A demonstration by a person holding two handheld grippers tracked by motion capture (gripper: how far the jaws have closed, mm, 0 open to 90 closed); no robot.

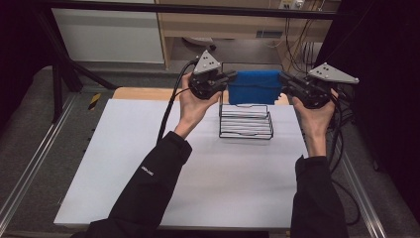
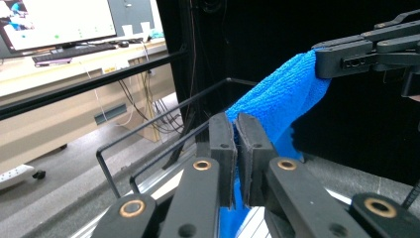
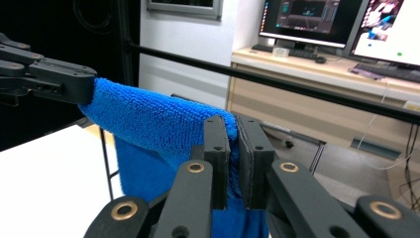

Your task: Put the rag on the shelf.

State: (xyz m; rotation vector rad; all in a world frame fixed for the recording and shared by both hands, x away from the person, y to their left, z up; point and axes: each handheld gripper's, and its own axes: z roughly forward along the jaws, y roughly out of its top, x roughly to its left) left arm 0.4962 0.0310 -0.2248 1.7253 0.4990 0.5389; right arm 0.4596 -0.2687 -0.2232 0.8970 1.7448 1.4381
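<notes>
A blue cloth (image 1: 256,86) hangs stretched between my two grippers above the far side of a black wire rack (image 1: 246,121). My left gripper (image 1: 229,77) is shut on the cloth's left top corner; in the left gripper view the cloth (image 2: 277,104) runs from between my jaws across to the other gripper (image 2: 322,62). My right gripper (image 1: 283,78) is shut on the right top corner; in the right gripper view the cloth (image 3: 158,124) sags between my jaws and the other gripper (image 3: 86,87). The cloth's lower edge hangs just over the rack's back bar.
The rack stands on a white table (image 1: 148,163) near its far edge. A black frame bar (image 1: 198,9) crosses behind the table, with a desk and monitors (image 3: 341,22) beyond. Cables (image 1: 171,106) trail from both grippers.
</notes>
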